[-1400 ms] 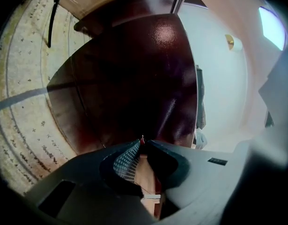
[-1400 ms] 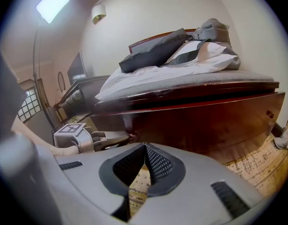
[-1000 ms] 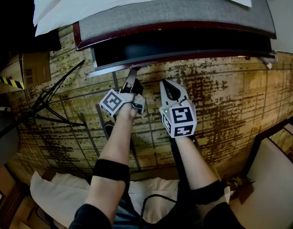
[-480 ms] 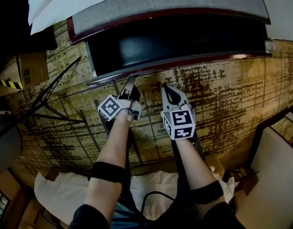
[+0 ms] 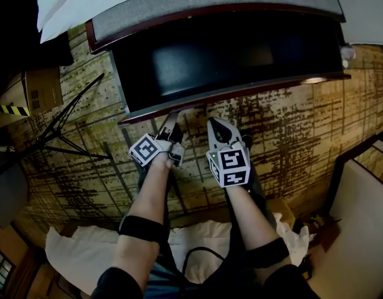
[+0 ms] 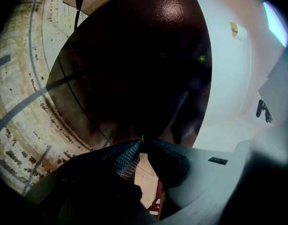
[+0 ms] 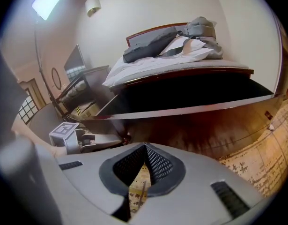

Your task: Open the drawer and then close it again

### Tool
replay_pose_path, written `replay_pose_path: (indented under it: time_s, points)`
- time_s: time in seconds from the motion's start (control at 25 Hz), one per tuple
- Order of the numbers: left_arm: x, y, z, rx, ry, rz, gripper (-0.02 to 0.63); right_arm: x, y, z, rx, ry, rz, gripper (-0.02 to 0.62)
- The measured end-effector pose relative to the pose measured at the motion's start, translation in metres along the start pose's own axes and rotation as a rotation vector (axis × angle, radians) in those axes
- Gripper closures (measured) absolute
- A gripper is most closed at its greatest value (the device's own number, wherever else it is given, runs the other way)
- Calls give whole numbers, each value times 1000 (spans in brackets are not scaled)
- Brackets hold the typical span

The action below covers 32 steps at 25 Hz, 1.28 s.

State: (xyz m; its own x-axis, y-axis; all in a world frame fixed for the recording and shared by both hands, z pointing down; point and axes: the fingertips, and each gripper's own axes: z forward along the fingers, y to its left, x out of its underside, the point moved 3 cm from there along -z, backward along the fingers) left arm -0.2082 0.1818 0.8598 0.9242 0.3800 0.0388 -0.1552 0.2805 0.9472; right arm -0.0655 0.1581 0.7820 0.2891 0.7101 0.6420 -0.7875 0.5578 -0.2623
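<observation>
The dark wooden drawer (image 5: 241, 91) under the bed stands pulled out, and its black inside (image 5: 228, 55) lies open to view. My left gripper (image 5: 172, 118) reaches the drawer's front panel near its left end, with its jaws pinched on the panel's lower edge. In the left gripper view the glossy dark front (image 6: 134, 69) fills the picture and the left gripper (image 6: 143, 138) meets it at its tips. My right gripper (image 5: 216, 124) hangs just to the right, short of the front, shut and empty. In the right gripper view the right gripper (image 7: 144, 146) faces the drawer front (image 7: 195, 125).
The bed above the drawer carries a white pillow (image 5: 85, 5) and grey bedding (image 5: 210, 5). A black tripod (image 5: 60, 129) and a cardboard box (image 5: 45, 89) stand at the left on the patterned carpet (image 5: 303, 136). A pale chair (image 5: 359, 229) is at the right.
The drawer has slid further out from under the bed, towards me. Both grippers have drawn back with it, the left one staying at the front panel.
</observation>
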Motion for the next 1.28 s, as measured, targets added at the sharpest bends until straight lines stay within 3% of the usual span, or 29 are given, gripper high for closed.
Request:
replay_pose_path:
  time_s: [0.44, 0.6, 0.76, 0.92, 1.12, 1.28]
  points:
    - [18, 10, -21, -90, 27, 20, 541, -1, 1, -21, 15, -5, 16, 595]
    - [20, -6, -27, -156, 89, 51, 503, -11, -4, -34, 28, -9, 15, 595]
    - [22, -37, -52, -195, 179, 117, 508, -42, -2, -58, 31, -21, 13, 595]
    - [14, -109, -72, -181, 232, 252, 604, -87, 5, -95, 34, -38, -7, 595]
    - [0, -248, -85, -75, 243, 473, 604, -155, 15, -160, 33, -81, -32, 595]
    - [-10, -363, -104, -34, 200, 675, 604, -206, 23, -220, 11, -107, -72, 595]
